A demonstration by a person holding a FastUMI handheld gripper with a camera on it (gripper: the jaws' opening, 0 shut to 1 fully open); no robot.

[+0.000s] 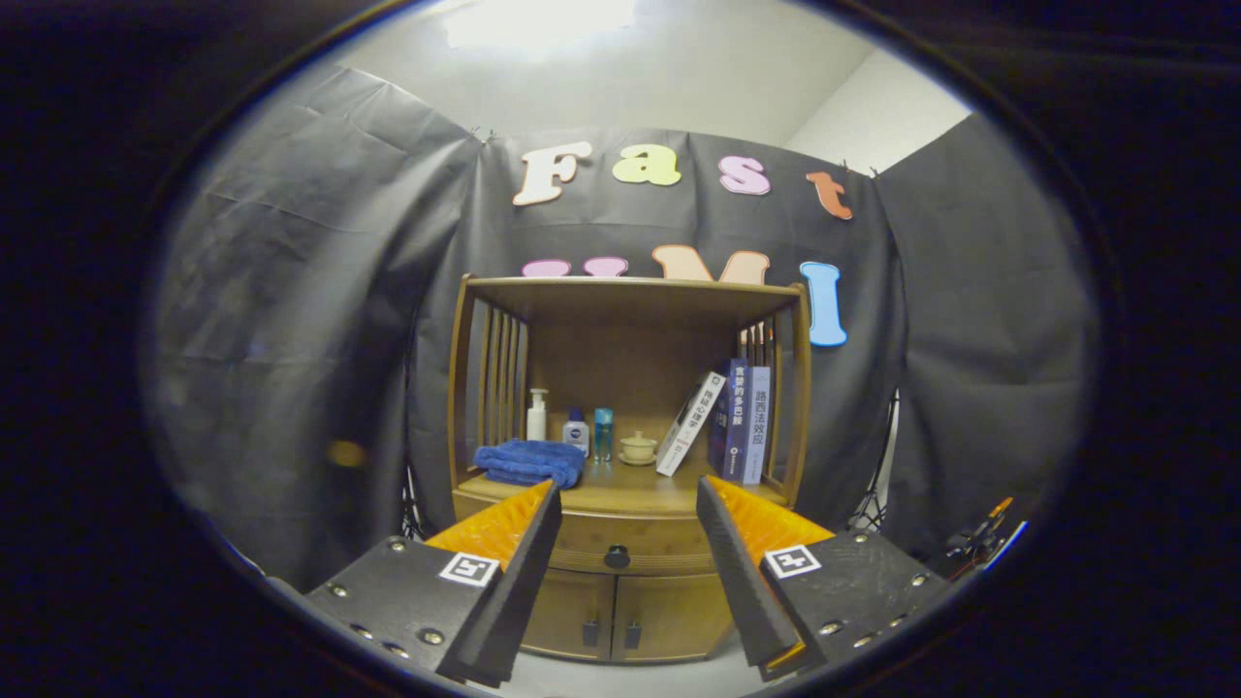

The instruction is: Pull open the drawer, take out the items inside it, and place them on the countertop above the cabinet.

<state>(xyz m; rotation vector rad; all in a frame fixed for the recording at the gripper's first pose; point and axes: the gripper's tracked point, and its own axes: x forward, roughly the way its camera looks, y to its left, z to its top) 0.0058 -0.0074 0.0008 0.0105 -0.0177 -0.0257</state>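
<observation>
wooden drawer point(620, 555) closed btwn open tool point(628, 494) fingers.

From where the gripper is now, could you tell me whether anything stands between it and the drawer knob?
Nothing visible does. The gripper is open, and the dark drawer knob sits framed between its fingers, some way beyond them, with only open air before it. The blue towel, bottles and books rest higher up on the countertop, out of that line.

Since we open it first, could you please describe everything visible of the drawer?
The drawer is a shallow, wide wooden front, same warm brown as the cabinet, fully closed. A dark round knob sits at its centre. It lies under the countertop, above two small doors. The open hand-held gripper frames it without touching.
</observation>
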